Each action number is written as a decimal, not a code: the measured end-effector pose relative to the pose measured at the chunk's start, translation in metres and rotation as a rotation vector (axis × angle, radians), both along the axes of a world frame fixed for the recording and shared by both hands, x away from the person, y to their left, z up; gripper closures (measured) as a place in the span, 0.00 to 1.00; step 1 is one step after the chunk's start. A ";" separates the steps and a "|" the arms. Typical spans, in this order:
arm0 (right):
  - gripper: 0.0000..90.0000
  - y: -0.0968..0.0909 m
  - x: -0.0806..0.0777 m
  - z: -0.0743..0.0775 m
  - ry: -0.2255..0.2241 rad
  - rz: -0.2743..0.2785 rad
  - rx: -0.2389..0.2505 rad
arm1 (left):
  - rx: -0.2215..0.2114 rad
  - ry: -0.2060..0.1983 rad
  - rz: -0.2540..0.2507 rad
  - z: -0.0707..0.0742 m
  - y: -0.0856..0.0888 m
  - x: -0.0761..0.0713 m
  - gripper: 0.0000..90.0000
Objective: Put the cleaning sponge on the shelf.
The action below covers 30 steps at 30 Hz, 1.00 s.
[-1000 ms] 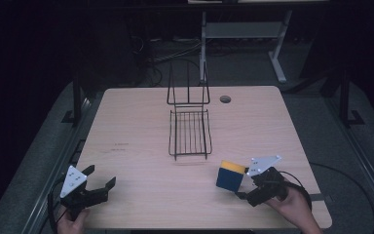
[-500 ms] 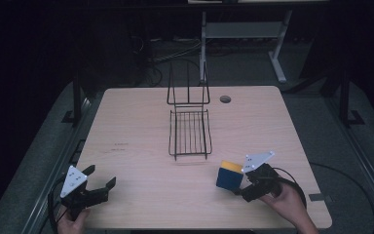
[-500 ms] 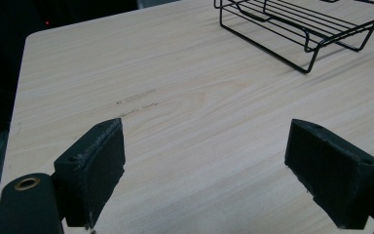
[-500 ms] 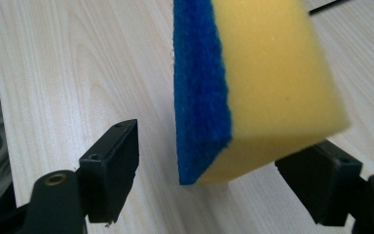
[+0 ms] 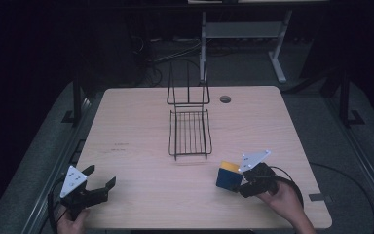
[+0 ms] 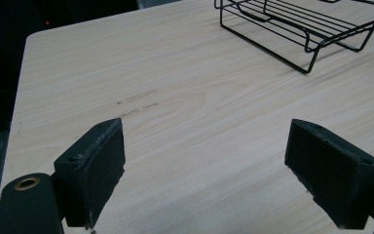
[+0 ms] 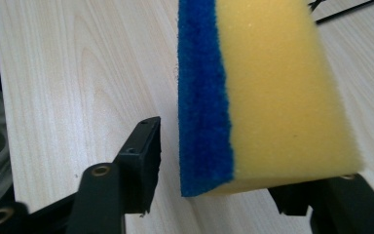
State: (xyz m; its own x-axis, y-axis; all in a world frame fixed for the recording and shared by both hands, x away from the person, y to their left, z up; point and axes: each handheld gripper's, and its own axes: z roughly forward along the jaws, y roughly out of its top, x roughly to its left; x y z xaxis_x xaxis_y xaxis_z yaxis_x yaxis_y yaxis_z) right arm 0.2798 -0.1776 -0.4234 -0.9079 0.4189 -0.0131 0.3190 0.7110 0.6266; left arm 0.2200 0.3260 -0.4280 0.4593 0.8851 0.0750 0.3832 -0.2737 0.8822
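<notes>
While the left tool (image 5: 93, 187) rests wide apart, the right tool's (image 7: 214, 195) jaws have just been closing around the sponge (image 7: 268, 97), left pad short of touching.

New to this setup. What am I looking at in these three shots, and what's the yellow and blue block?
No robot arm here: a person holds a two-jaw tool in each hand at a wooden table. The high view looks down from above the person's side. The other two shots come from cameras riding on each tool, looking along its black jaws.

The left hand-held gripper stands open over bare wood. The right hand-held gripper has a sponge, yellow with a blue scrub layer, between its jaws. They have just been closing; a gap shows beside the blue face, so the grip is not yet firm. A black wire rack sits mid-table.
</notes>
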 end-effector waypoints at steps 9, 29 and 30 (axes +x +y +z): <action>0.62 -0.002 0.001 0.002 0.002 0.020 0.014 | -0.002 -0.001 -0.001 0.000 0.000 0.000 0.16; 0.62 0.004 0.011 0.022 -0.009 0.064 0.031 | -0.001 -0.007 0.000 0.001 0.001 -0.001 0.16; 0.62 0.005 0.012 0.023 -0.005 0.064 0.032 | -0.001 -0.007 0.000 0.001 0.001 -0.001 0.16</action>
State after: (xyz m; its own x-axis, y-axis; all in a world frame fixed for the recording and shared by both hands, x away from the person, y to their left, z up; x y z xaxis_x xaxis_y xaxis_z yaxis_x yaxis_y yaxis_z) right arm 0.2916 -0.1726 -0.4004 -0.9329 0.3602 -0.0049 0.2706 0.7097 0.6504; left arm 0.2193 0.3274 -0.4266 0.4590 0.8850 0.0778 0.3766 -0.2732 0.8852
